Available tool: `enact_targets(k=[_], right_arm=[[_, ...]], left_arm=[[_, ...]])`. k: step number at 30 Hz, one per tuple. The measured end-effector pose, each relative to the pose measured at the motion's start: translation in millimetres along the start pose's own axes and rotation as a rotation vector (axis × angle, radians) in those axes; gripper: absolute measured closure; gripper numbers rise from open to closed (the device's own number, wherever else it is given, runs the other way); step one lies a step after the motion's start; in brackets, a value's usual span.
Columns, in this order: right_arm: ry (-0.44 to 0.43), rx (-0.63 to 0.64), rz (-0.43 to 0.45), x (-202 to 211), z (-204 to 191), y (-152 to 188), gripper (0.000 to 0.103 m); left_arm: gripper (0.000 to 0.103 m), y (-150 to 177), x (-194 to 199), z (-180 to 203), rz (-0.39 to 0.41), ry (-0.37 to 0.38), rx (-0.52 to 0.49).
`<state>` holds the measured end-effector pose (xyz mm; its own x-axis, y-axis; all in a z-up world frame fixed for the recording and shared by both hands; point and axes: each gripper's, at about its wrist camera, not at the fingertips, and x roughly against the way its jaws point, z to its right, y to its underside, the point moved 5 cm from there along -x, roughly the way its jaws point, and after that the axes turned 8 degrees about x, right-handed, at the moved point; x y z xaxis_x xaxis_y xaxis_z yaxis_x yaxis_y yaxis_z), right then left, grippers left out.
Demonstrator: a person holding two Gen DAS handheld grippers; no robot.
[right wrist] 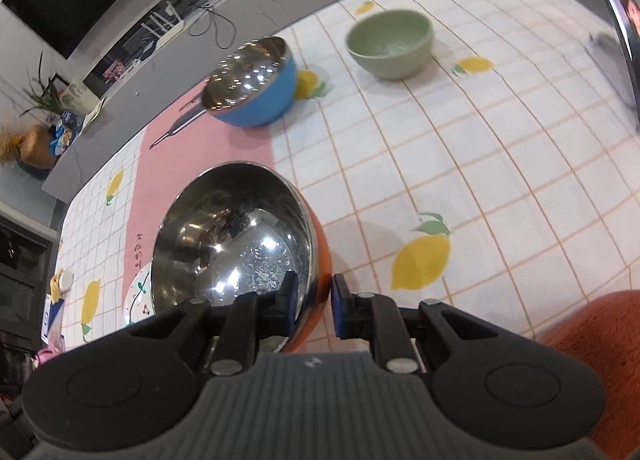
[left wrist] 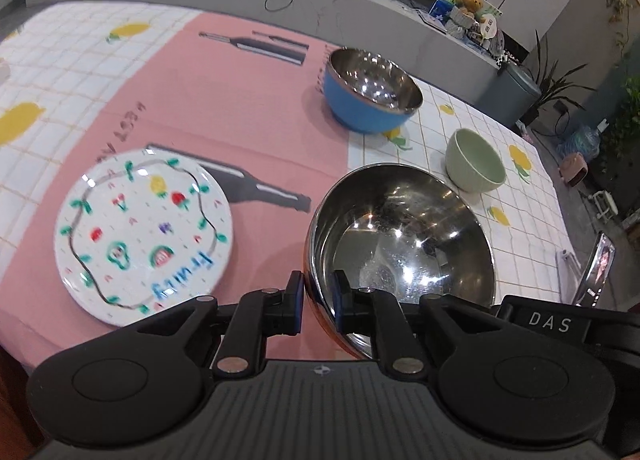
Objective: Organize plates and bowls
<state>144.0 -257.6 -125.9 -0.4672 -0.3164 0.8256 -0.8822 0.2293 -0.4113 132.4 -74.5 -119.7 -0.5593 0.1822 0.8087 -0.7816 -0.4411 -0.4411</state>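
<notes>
Both claws, left (left wrist: 318,300) and right (right wrist: 314,300), clamp opposite rims of the orange bowl (left wrist: 400,236), with the plate (left wrist: 144,232) left of it and, beyond, the green bowl (left wrist: 474,166) then blue bowl (left wrist: 370,90).

**Lighting OK, motion blur, heavy fisheye**

Even indoor overhead light. Specular hotspots inside orange steel bowl (left wrist: 400,236) and blue bowl (left wrist: 372,90). Fruit plate (left wrist: 144,232) and green bowl (right wrist: 390,44) smeared by motion. Tabletop (right wrist: 460,148) edges bow; corners vignette black.
</notes>
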Motion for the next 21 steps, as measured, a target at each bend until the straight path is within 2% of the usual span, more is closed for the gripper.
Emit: enact_targets(k=[7, 12, 16, 21], right_arm=[[0.034, -0.020, -0.007, -6.9, 12.8, -0.3, 0.089], [0.043, -0.010, -0.044, -17.1, 12.0, 4.4, 0.089], [0.043, -0.010, -0.079, -24.2, 11.8, 7.2, 0.086], [0.035, -0.012, -0.091, -28.2, 11.0, 9.6, 0.084]], left_arm=[[0.085, 11.4, -8.9, 6.4, -0.038, -0.002, -0.016], [0.085, 15.0, -14.6, 0.2, -0.067, -0.031, -0.014], [0.083, 15.5, -17.2, -7.5, -0.099, -0.022, 0.005], [0.083, 14.6, -17.2, -7.4, -0.097, -0.014, -0.006]])
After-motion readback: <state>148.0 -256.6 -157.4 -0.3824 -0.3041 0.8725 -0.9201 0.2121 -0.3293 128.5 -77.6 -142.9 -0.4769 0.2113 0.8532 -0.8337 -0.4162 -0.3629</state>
